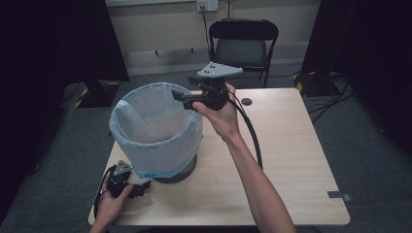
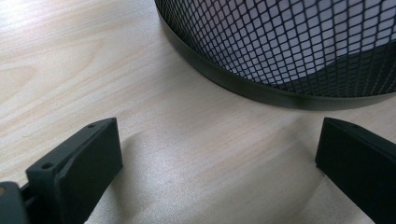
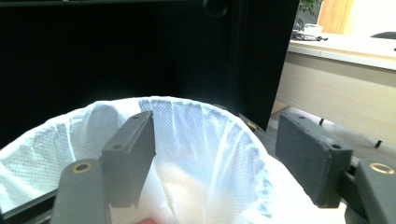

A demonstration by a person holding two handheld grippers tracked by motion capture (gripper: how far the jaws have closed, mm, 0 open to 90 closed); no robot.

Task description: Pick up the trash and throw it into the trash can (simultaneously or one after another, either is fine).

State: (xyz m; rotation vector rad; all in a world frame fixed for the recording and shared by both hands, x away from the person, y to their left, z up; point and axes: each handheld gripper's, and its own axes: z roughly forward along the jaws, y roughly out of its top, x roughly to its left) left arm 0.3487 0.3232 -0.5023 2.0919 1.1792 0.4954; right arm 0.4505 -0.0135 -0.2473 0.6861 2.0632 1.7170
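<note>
A black mesh bin [image 1: 179,171] lined with a pale blue-white plastic bag [image 1: 145,145] stands on the left half of the wooden table [image 1: 291,160]. My right gripper [image 1: 180,95] hovers over the bin's far right rim, pointing left across the opening. In the right gripper view it [image 3: 215,140] is open, nothing between the jaws, with the bag [image 3: 196,154] below. My left gripper [image 1: 140,187] rests low on the table at the front left, just in front of the bin. In the left gripper view it [image 2: 219,135] is open and empty, facing the bin's mesh base [image 2: 280,51].
A black folding chair [image 1: 243,43] stands beyond the table's far edge. Dark curtains hang at both sides. A small black disc [image 1: 247,102] lies near the table's far edge. A cable [image 1: 252,136] trails from the right gripper along the forearm.
</note>
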